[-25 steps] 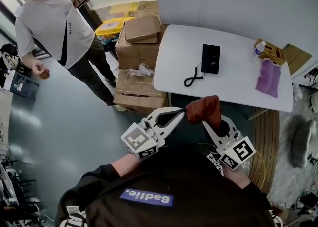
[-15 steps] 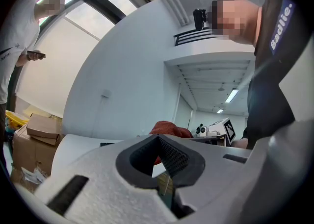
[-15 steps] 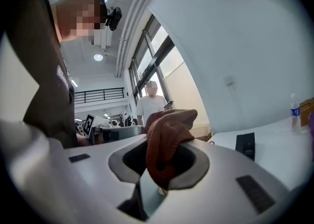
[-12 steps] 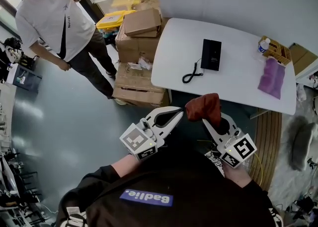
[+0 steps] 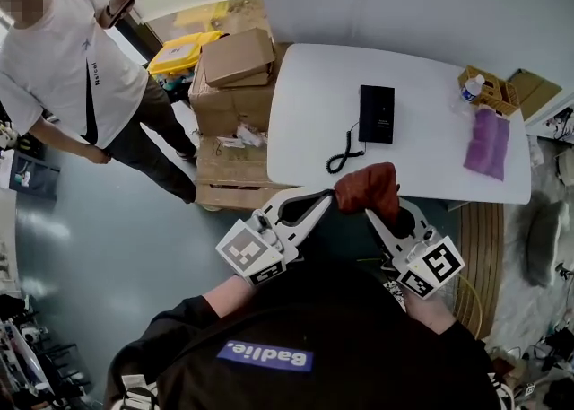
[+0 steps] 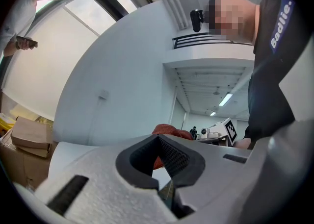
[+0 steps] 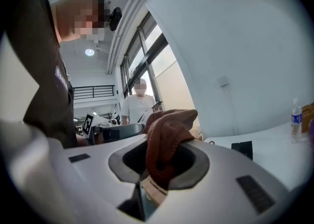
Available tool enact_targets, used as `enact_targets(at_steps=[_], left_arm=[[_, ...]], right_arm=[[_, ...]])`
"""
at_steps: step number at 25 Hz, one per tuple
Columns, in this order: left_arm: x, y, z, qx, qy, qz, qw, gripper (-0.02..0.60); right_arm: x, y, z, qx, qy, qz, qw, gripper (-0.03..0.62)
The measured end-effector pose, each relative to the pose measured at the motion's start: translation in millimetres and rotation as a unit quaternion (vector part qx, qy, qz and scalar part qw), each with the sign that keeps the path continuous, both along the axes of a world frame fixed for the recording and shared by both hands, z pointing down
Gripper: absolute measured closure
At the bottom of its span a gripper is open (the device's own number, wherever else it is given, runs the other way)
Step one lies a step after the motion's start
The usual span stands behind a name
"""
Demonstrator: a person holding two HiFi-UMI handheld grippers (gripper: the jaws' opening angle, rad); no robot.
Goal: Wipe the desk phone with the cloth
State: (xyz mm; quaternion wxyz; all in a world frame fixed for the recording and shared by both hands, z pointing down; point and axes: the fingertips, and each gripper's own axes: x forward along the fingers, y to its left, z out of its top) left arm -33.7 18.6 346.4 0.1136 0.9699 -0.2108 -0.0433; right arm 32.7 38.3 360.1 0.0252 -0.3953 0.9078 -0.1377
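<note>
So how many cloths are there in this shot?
2. A rust-red cloth is clamped in the right gripper, held up in front of the person; a purple cloth lies flat at the right end of the table. Others may be hidden.

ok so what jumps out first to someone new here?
The rust-red cloth bunched in the shut right gripper, held up by the near edge of the white table. Next comes the black desk phone lying mid-table with its coiled cord, and a bystander in a white shirt standing at far left.
</note>
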Motion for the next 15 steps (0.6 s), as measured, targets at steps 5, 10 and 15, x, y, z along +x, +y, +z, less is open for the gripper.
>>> enact_targets(at_steps=[5, 10, 15], left_arm=[[-14.2, -46.6, -1.9, 0.005, 0.005, 0.024, 0.9997, 0.575], [-27.0, -80.3, 2.2, 0.003, -0.003, 0.054, 0.9985, 0.575], [-27.7, -93.4, 8.9, -0.004, 0.006, 0.073, 0.9973, 0.575]], right_arm=[[-17.6, -45.2, -0.4, -0.004, 0.01, 0.021, 1.0, 0.5], [-33.4, -79.0, -5.0, 0.001, 0.022, 0.046, 0.999, 0.5], [-36.7, -91.7, -1.7, -0.003, 0.027, 0.063, 0.998, 0.5]])
